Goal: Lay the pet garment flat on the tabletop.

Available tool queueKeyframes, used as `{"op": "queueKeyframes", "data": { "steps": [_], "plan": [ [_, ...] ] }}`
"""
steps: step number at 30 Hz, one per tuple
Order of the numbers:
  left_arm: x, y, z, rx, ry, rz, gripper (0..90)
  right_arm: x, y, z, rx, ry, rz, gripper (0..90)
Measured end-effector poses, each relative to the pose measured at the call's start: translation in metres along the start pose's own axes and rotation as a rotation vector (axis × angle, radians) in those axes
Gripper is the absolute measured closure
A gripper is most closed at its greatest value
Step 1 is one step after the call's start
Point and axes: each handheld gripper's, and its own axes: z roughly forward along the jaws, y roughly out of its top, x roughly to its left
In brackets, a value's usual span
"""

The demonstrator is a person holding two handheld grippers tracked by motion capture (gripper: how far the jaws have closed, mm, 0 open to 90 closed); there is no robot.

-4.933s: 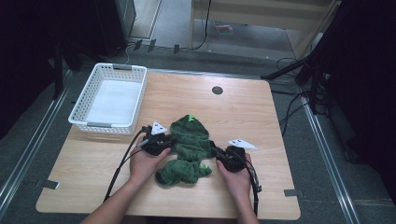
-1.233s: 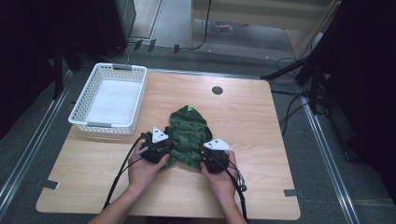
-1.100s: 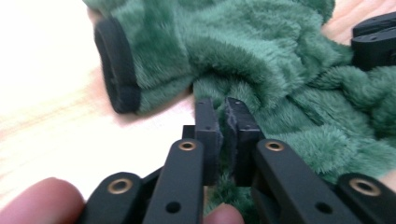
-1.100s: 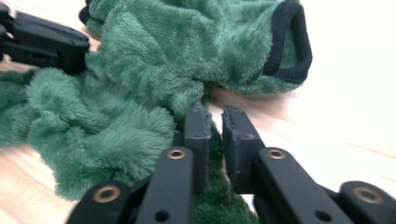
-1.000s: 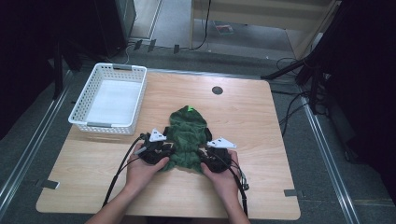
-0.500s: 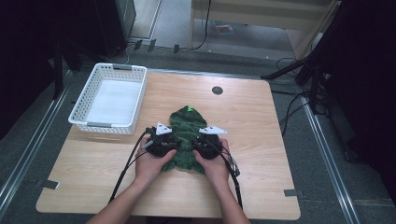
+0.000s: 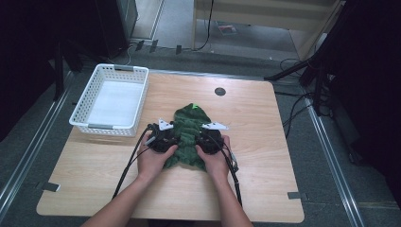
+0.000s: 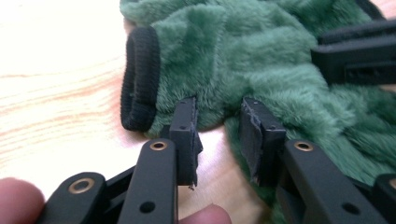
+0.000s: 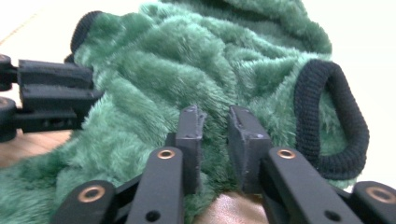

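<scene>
A small green fleece garment (image 7: 190,126) with black ribbed cuffs lies bunched in the middle of the wooden table (image 7: 265,142). My left gripper (image 7: 164,138) rests at its front left edge. It is open, and bare table shows between its jaws just short of the fleece (image 8: 261,60); a black cuff (image 8: 137,79) lies to their left. My right gripper (image 7: 209,140) sits at the front right edge, narrowly open, tips pressed against the fleece (image 9: 154,70). Another cuff (image 9: 334,126) curls to their right. Each gripper view shows the other gripper across the garment.
A white slatted basket (image 7: 113,99) stands at the table's back left, a short way from the garment. A round dark grommet (image 7: 220,91) is set into the table behind the garment. Cables trail from both grippers toward the front edge.
The garment's lower part has been folded up, so it is shorter. Over the last second both grippers have moved inward from its sides to its front edge.
</scene>
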Motion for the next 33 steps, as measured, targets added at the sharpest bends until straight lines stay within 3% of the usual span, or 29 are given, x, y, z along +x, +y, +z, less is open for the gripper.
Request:
{"op": "queueKeyframes", "data": {
  "steps": [3, 6, 8, 10, 11, 14, 19, 25, 28, 33],
  "plan": [
    [0.000, -0.005, -0.003, -0.010, -0.025, 0.026, 64.8, -0.005, -0.001, -0.003, -0.011, 0.026, -0.015, 70.2],
    [0.004, -0.009, -0.014, -0.044, -0.060, 0.015, 61.0, -0.011, 0.005, -0.012, -0.048, 0.062, 0.053, 68.5],
    [0.006, -0.013, -0.026, -0.074, -0.081, 0.006, 59.2, -0.014, 0.014, -0.020, -0.082, 0.060, 0.056, 69.1],
    [0.008, -0.020, -0.039, -0.095, -0.098, 0.006, 57.7, -0.017, 0.025, -0.024, -0.087, 0.036, 0.009, 69.2],
    [0.009, -0.024, -0.046, -0.097, -0.105, 0.011, 57.1, -0.020, 0.030, -0.027, -0.089, 0.024, 0.007, 69.5],
    [0.013, -0.038, -0.065, -0.109, -0.125, 0.022, 55.2, -0.030, 0.032, -0.040, -0.098, 0.040, 0.051, 69.0],
    [0.016, -0.061, -0.080, -0.082, -0.142, 0.040, 54.3, -0.034, 0.005, -0.066, -0.084, 0.065, 0.037, 67.5],
    [0.010, -0.075, -0.080, -0.060, -0.142, 0.054, 54.1, -0.025, -0.033, -0.091, -0.067, 0.111, 0.013, 64.0],
    [0.008, -0.076, -0.078, -0.056, -0.136, 0.067, 54.0, -0.021, -0.048, -0.096, -0.058, 0.110, -0.013, 63.7],
    [0.002, -0.080, -0.077, -0.053, -0.087, 0.114, 54.6, -0.022, -0.064, -0.090, -0.014, 0.103, -0.030, 63.7]
  ]
}}
